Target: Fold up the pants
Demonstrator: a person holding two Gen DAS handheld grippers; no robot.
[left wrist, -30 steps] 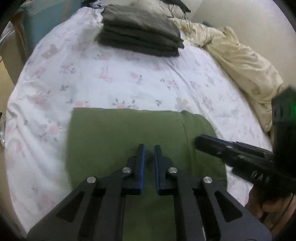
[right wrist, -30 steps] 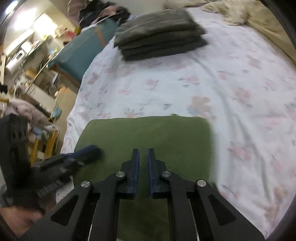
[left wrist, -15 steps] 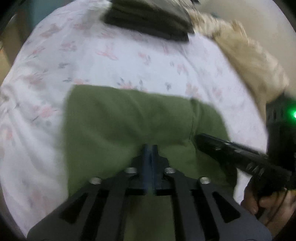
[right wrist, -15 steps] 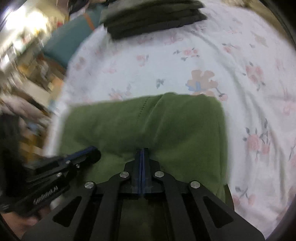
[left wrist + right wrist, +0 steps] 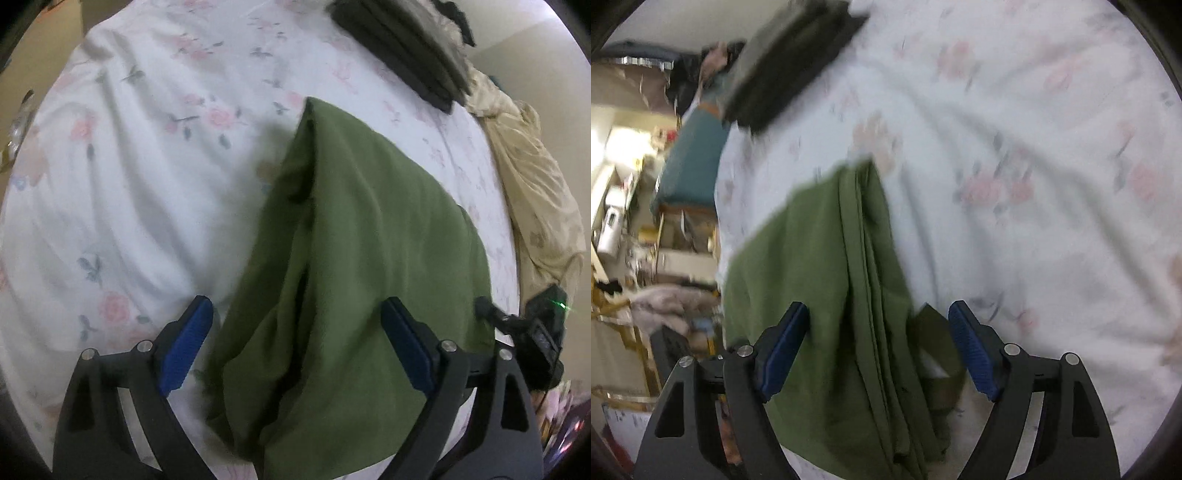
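one green pants (image 5: 354, 258), two hand-held grippers (image 5: 295, 354)

text: none legible | labels: none | numbers: none

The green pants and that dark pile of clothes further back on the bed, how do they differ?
The green pants are one olive piece, lying close, between both open grippers; the dark pile is several grey-black pieces stacked, far off near the bed's far edge. The pants look loose and rumpled with layered edges showing; the pile looks flat and squared. Both rest on the flowered sheet.
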